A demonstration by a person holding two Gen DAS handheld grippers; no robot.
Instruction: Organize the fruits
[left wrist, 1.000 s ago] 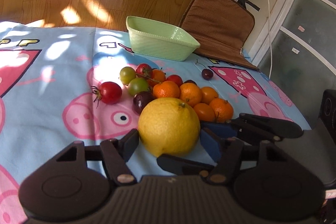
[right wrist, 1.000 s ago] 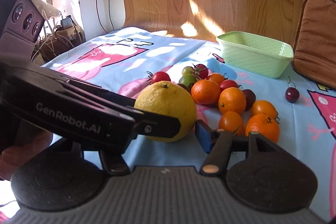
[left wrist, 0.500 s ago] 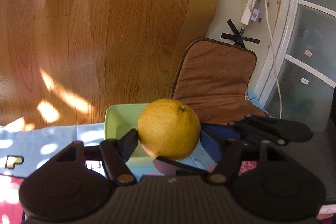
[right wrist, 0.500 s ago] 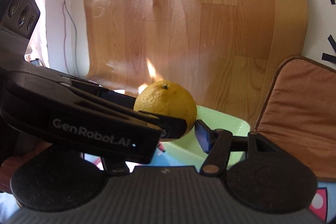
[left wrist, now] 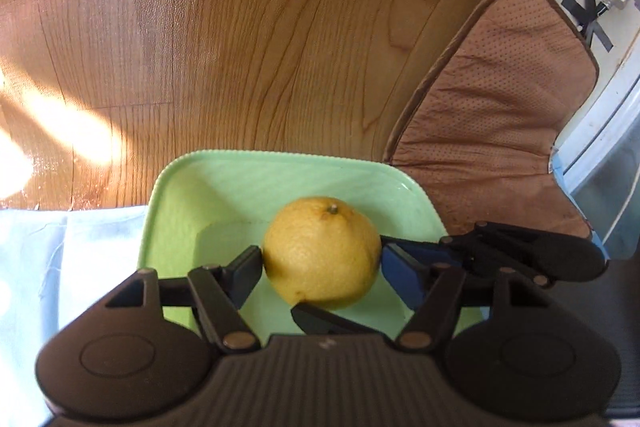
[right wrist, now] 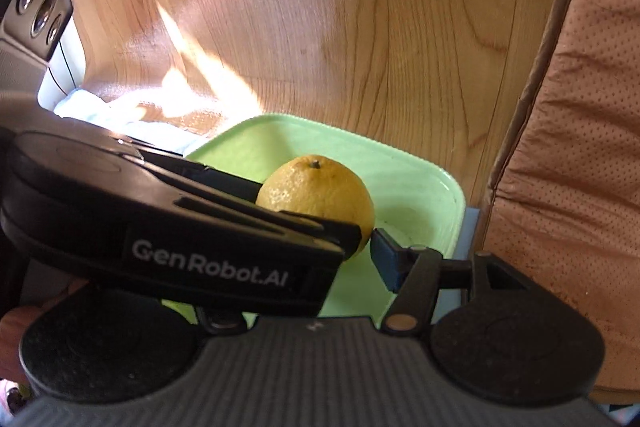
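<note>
Left wrist view: both the left claw and right claw clamp the dimpled yellow citrus above the smooth green bowl, inside its scalloped rim.

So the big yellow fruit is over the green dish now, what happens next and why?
Probably lower it a little, then open both grippers. The yellow fruit is pinched between the left gripper and right gripper inside the green dish; whether it touches the bottom is unclear.
</note>
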